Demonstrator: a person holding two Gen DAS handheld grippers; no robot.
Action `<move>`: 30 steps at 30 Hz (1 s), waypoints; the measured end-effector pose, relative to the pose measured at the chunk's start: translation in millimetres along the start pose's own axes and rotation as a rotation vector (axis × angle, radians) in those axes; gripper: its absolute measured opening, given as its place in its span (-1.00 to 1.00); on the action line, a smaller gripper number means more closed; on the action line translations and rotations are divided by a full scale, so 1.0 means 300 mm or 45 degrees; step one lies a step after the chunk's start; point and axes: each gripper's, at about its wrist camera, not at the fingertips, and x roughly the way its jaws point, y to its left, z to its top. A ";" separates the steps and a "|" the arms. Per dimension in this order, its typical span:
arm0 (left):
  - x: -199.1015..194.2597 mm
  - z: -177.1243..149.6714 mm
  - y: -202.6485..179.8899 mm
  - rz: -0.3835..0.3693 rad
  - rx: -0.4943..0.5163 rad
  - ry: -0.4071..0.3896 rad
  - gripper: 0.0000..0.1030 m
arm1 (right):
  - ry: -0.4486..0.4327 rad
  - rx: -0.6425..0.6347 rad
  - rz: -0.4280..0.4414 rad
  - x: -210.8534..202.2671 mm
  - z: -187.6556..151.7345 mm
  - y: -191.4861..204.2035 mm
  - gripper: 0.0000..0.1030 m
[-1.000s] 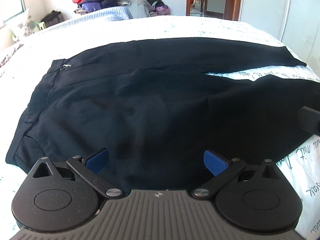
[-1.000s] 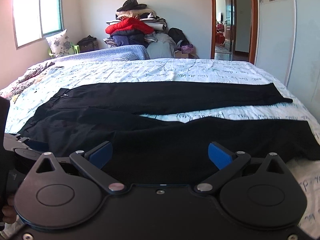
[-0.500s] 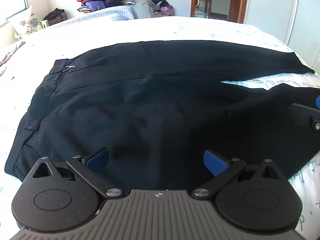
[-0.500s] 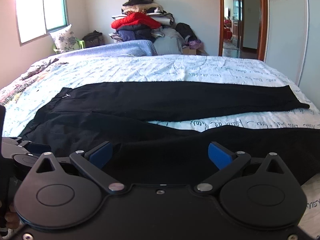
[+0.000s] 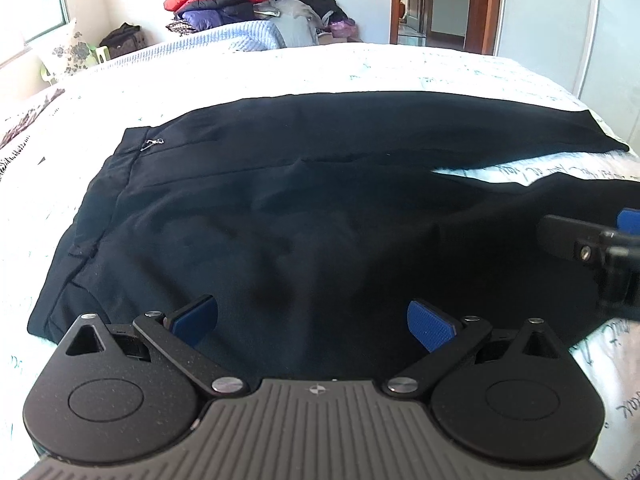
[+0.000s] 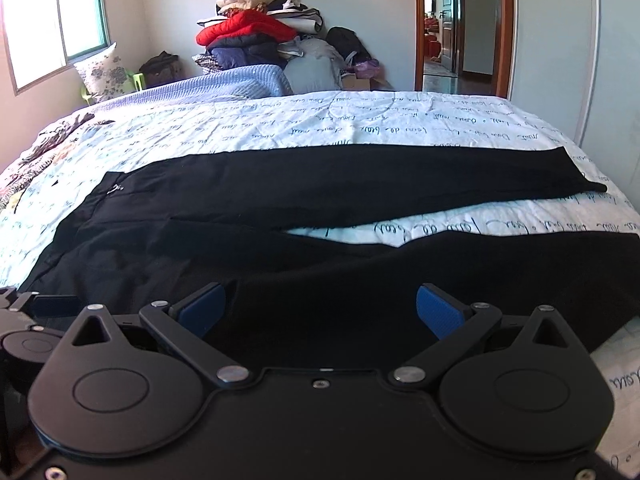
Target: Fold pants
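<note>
Pants [image 6: 320, 208] of black fabric lie flat on the bed [image 6: 360, 120] with its white script-printed sheet, waistband at 9 o'clock, both legs running toward 3 o'clock with a strip of sheet between them. I read my left gripper [image 5: 312, 318] as wide, blue-padded fingers [image 5: 430, 324] apart above the seat area, gripping nothing. My right gripper [image 6: 320, 312] is likewise wide and unloaded, above the near leg. Stacked clothing [image 6: 248, 36] sits at 12 o'clock.

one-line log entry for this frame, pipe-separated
stage: pre-grasp | pants: flat on bed, legs splayed, unfolded | left gripper: jaws open, over near leg | right gripper: jaws open, over near leg | holding: nothing
</note>
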 end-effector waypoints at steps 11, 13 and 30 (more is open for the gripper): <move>-0.053 -0.005 -0.049 0.014 0.041 -0.035 0.98 | -0.037 -0.022 0.018 -0.050 0.000 -0.008 1.00; -0.051 -0.001 -0.044 0.017 0.035 -0.034 0.98 | -0.044 -0.048 0.027 -0.049 0.013 -0.005 1.00; 0.005 0.003 -0.018 0.007 0.009 0.005 0.98 | -0.019 -0.052 0.019 0.007 0.019 0.005 1.00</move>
